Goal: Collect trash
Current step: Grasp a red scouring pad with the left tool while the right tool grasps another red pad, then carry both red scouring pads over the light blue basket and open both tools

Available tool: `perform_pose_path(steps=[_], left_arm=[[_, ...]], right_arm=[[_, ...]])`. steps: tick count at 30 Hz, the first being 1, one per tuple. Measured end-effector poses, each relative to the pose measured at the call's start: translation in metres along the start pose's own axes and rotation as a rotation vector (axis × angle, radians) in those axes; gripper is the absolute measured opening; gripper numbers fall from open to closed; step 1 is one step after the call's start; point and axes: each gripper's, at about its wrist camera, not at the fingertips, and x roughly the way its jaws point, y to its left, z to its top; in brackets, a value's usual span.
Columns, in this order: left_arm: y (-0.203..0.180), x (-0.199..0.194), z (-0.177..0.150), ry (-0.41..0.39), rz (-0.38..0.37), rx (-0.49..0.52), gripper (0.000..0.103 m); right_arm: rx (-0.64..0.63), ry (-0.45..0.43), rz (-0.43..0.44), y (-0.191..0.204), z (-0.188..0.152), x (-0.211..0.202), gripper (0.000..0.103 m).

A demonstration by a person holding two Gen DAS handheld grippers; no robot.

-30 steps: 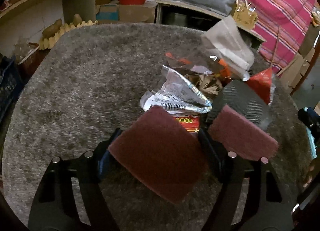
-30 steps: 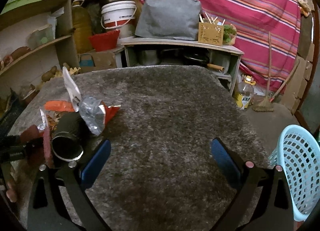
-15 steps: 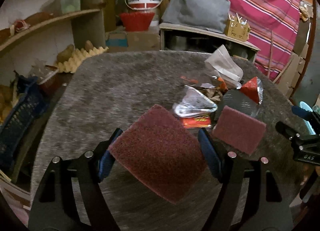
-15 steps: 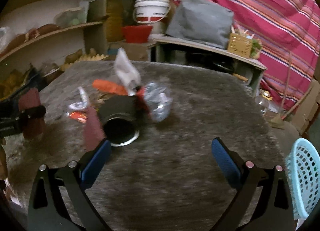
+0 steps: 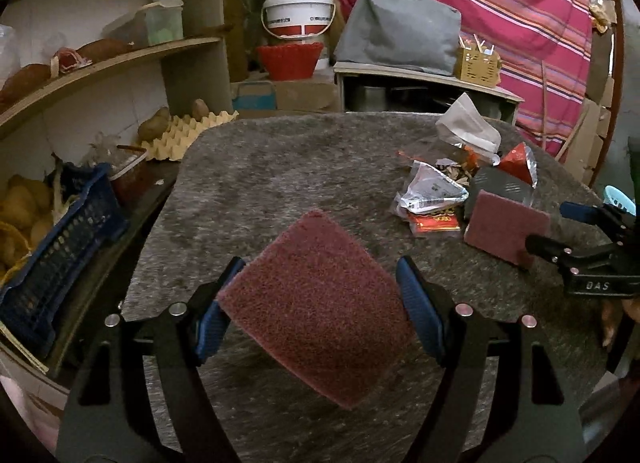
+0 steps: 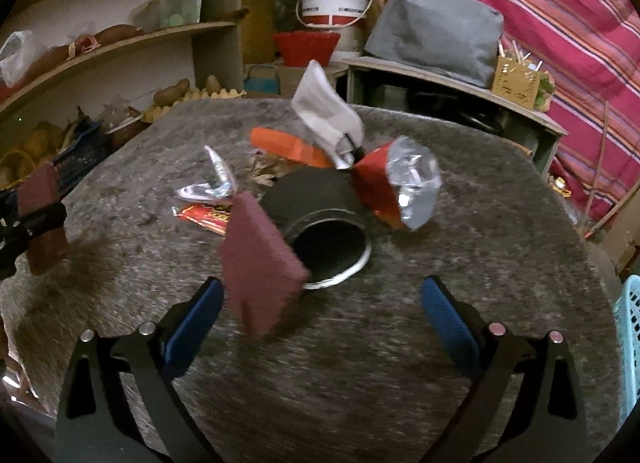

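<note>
A trash pile lies on the grey carpeted table [image 5: 280, 167]: a black cup on its side [image 6: 320, 223], a silver wrapper [image 5: 430, 193], a red snack packet [image 5: 434, 223], a red-and-foil bag [image 6: 400, 183], a white bag [image 6: 326, 111] and dry leaves. My left gripper [image 5: 320, 303] is shut on a maroon scouring pad [image 5: 320, 303], above the table left of the pile. A second maroon pad [image 6: 258, 263] leans against the cup, just ahead of my right gripper [image 6: 320, 315], which is open and empty. The right gripper also shows in the left wrist view [image 5: 592, 239].
A light blue basket [image 6: 630, 343] stands off the table's right edge. A blue crate [image 5: 60, 247] with potatoes and shelves stand left. A low shelf [image 5: 420, 75] with a grey bag and a striped cloth stand behind the table.
My left gripper pulled back and left from the pile, still holding its pad. My right gripper swung left toward the pile; the cup and second pad now sit right before it.
</note>
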Motion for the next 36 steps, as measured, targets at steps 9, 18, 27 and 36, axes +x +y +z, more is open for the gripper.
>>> perform_pose_path(steps=[9,18,27,36], left_arm=[[-0.002,0.0,0.002,-0.011,0.007,-0.004,0.075],[-0.024,-0.002,0.013,-0.024,-0.004,-0.017,0.075],[-0.074,0.0,0.027,-0.044,-0.03,0.007,0.075],[-0.125,0.01,0.036,-0.041,-0.068,0.042,0.075]], right_arm=[[-0.039,0.031,0.087,0.013,-0.001,0.005,0.029],[-0.039,-0.024,0.149,-0.002,-0.001,-0.029,0.015],[-0.008,-0.058,0.157,-0.043,-0.009,-0.067,0.015],[0.074,-0.053,0.079,-0.112,-0.028,-0.089,0.014]])
